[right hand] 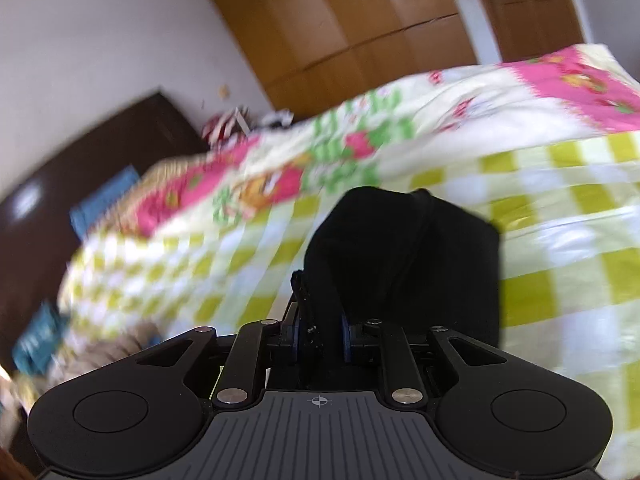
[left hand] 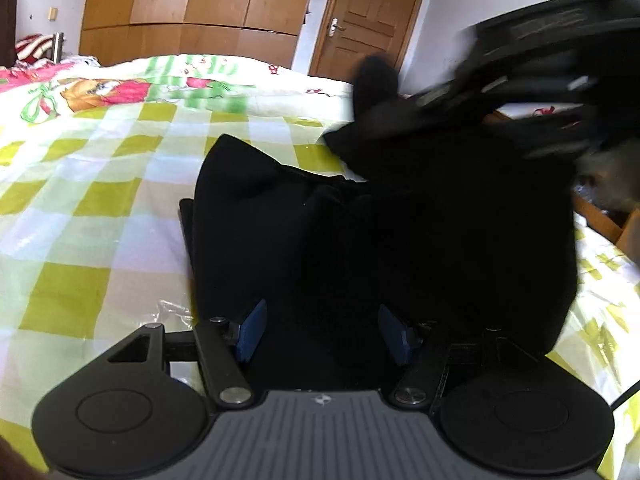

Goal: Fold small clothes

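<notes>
Right wrist view: the right gripper has its jaws clamped on a black knitted garment, lifted over the green-checked bed sheet. The left gripper has jaws apart, garment fabric lying between them.

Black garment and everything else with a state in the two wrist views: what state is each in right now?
Black garment: bunched on the bed, one part lifted by the right gripper.
Right gripper: shut on the black garment, cloth pinched between its pads.
Left gripper: open, black cloth between its fingers, pads not pressing.
Checked bedspread: spread over the bed, under the garment.
Wooden door: closed.
Wardrobe doors: closed.
</notes>
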`<state>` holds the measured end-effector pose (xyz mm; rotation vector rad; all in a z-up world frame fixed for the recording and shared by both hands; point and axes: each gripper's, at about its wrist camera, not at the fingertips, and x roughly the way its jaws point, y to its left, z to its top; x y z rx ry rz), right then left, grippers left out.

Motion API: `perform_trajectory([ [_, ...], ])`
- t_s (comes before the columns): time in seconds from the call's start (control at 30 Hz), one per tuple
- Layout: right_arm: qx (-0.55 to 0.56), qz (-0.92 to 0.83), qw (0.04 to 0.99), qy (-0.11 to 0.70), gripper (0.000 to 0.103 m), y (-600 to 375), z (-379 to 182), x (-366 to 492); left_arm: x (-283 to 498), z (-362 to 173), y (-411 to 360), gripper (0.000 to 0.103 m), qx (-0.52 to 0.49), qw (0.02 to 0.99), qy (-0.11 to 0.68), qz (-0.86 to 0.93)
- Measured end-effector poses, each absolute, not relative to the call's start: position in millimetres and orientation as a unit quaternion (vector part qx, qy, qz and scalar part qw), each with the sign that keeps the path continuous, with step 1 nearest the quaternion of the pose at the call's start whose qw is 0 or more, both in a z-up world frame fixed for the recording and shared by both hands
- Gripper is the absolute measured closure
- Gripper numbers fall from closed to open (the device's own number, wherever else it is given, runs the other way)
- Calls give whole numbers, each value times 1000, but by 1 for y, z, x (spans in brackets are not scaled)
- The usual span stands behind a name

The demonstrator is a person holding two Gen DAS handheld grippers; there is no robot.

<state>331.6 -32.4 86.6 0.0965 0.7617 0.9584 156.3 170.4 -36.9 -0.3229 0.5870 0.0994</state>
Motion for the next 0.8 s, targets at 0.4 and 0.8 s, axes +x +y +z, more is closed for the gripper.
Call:
perform_trajectory([
  [0.4,-106,477,794,362,85,42,50,273,151,-43,190,31,-199,936,290,8],
  [0.8,-82,543,755,358,74,15,62,252,78,-16,204,28,-239,931,275,28],
])
